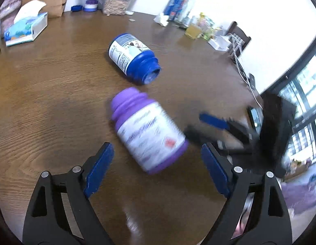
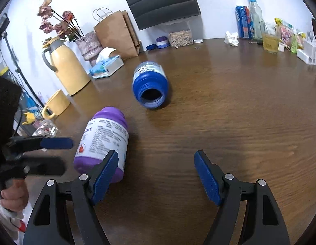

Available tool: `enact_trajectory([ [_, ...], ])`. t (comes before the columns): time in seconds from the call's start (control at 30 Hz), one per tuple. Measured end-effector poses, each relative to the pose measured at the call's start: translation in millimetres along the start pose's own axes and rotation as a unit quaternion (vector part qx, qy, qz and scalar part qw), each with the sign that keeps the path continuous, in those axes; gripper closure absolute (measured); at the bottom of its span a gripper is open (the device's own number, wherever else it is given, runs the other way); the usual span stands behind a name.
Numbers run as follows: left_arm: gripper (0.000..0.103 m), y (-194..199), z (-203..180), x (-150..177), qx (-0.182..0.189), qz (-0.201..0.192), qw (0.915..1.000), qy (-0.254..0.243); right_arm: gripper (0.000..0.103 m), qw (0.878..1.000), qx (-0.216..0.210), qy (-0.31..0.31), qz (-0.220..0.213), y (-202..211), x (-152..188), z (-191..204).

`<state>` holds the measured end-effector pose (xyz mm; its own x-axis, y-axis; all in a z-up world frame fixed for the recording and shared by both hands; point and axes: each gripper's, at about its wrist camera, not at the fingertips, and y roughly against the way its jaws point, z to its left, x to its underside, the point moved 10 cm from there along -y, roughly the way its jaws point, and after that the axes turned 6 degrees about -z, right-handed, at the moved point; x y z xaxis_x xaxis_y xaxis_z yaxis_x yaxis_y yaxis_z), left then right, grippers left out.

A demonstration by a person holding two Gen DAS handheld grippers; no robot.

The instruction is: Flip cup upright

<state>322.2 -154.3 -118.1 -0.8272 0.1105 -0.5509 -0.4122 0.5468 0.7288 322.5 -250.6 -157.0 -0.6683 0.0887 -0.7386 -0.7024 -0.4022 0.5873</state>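
Note:
A purple bottle-shaped cup [image 1: 147,130] with a white label lies on its side on the brown table [image 1: 56,85], just ahead of my open left gripper [image 1: 158,149]. It also shows in the right wrist view [image 2: 103,140], left of my open right gripper [image 2: 157,155], whose left finger overlaps its base. A blue cup [image 1: 133,58] lies on its side farther back, its open mouth facing the right wrist camera [image 2: 150,86]. The right gripper shows in the left wrist view [image 1: 200,125], and the left gripper in the right wrist view [image 2: 64,153]. Both are empty.
A tissue box [image 1: 25,29], a paper bag [image 2: 117,34], a yellow jug [image 2: 66,67] and a yellow mug [image 2: 56,103] stand at the table's left. A can [image 2: 242,21], a glass bottle [image 2: 254,13] and a glass of drink [image 2: 270,40] stand at the back right.

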Motion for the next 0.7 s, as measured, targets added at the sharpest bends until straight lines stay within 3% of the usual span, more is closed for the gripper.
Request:
enact_trajectory([
  [0.07,0.019,-10.7,4.0,-6.6,0.003,0.01,0.9994,0.034,0.022,1.0,0.01,-0.009,0.002,6.4,6.3,-7.4],
  [0.17,0.039,-29.0,14.2,-8.2,-0.006,0.03,0.9968,0.074,0.022,1.0,0.015,-0.026,-0.003,22.0,12.1,-18.3],
  [0.23,0.04,-34.0,15.3,-9.1,0.004,0.028,0.9951,0.095,0.022,0.999,0.02,-0.029,-0.006,30.6,13.8,-22.8],
  [0.43,0.041,-27.0,5.5,-6.4,-0.018,0.0,0.9987,0.047,0.022,0.999,0.022,-0.044,-0.018,45.2,9.8,-31.8],
  [0.53,0.041,-5.0,-8.2,-8.2,-0.027,-0.047,0.9985,-0.01,0.022,0.996,-0.026,-0.077,-0.035,55.8,-2.6,-25.6],
  [0.7,0.041,27.7,-27.7,4.7,-0.011,-0.108,0.9906,-0.083,0.022,0.974,-0.186,-0.13,-0.017,55.0,-24.1,11.0],
])
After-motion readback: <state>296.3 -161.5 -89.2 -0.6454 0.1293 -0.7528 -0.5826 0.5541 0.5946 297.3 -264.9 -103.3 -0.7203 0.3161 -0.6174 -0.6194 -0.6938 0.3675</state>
